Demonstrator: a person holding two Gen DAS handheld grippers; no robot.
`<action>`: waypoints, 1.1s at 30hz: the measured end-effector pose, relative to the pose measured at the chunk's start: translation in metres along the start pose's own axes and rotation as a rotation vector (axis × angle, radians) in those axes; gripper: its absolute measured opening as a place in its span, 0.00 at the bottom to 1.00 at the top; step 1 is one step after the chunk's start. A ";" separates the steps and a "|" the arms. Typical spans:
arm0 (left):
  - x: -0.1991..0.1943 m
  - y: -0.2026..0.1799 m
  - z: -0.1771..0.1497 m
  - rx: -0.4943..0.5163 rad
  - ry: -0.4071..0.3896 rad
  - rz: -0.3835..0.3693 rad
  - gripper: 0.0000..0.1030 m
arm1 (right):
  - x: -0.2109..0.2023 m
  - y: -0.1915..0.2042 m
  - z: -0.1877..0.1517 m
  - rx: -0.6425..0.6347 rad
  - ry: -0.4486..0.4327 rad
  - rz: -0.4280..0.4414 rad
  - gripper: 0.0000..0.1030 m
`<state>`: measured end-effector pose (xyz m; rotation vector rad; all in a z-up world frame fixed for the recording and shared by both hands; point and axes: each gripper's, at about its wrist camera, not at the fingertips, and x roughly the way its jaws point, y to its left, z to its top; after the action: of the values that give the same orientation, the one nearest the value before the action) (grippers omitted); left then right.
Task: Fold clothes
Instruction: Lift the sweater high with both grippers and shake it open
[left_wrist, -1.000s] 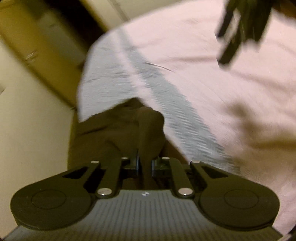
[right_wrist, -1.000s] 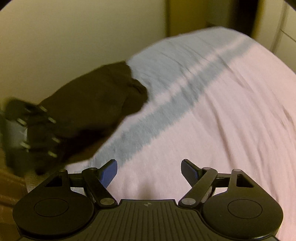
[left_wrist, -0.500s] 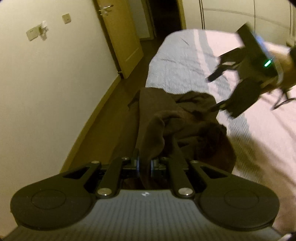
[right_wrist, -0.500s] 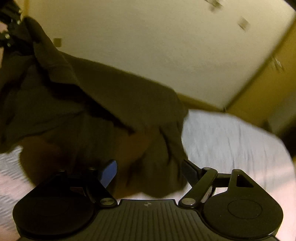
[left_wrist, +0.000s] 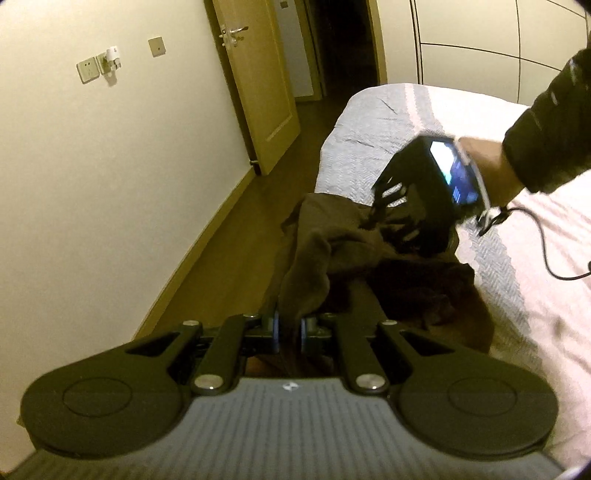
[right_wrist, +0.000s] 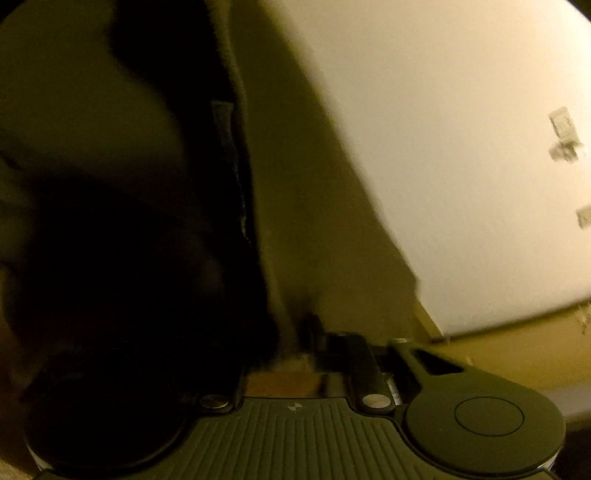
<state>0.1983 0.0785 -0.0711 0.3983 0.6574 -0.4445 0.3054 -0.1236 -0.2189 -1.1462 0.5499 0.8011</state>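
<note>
A dark brown garment (left_wrist: 332, 251) lies bunched at the near edge of the bed (left_wrist: 546, 302), part of it hanging over the side. My left gripper (left_wrist: 290, 326) is shut on a raised fold of it, and the cloth runs up from between the pads. In the left wrist view my right gripper (left_wrist: 388, 218) reaches down into the far end of the garment, held by a hand in a dark sleeve (left_wrist: 554, 133). In the right wrist view its jaws are closing on the garment (right_wrist: 110, 221). Cloth sits in the right gripper (right_wrist: 295, 332) and hides one finger.
The bed has a pink sheet with a blue-grey band (left_wrist: 376, 136). A strip of wooden floor (left_wrist: 229, 240) runs between the bed and the cream wall (left_wrist: 92, 203). A wooden door (left_wrist: 258, 92) stands open beyond. A cable (left_wrist: 546, 254) trails over the sheet.
The right gripper swung down from over the bed onto the garment, rolled over, and its wide jaws came together on the cloth. The left gripper pulled its fold back and up.
</note>
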 end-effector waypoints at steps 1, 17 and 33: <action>-0.002 0.001 0.001 0.005 -0.010 -0.001 0.08 | -0.007 -0.007 -0.004 0.034 0.003 -0.014 0.07; -0.140 -0.137 0.134 0.215 -0.505 -0.160 0.07 | -0.356 -0.045 -0.182 0.534 -0.007 -0.549 0.04; -0.327 -0.422 0.162 0.324 -0.658 -0.498 0.07 | -0.778 0.161 -0.296 0.753 0.172 -0.887 0.04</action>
<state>-0.1683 -0.2653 0.1722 0.3609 0.0263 -1.1071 -0.2925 -0.5826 0.1682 -0.6316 0.3666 -0.2745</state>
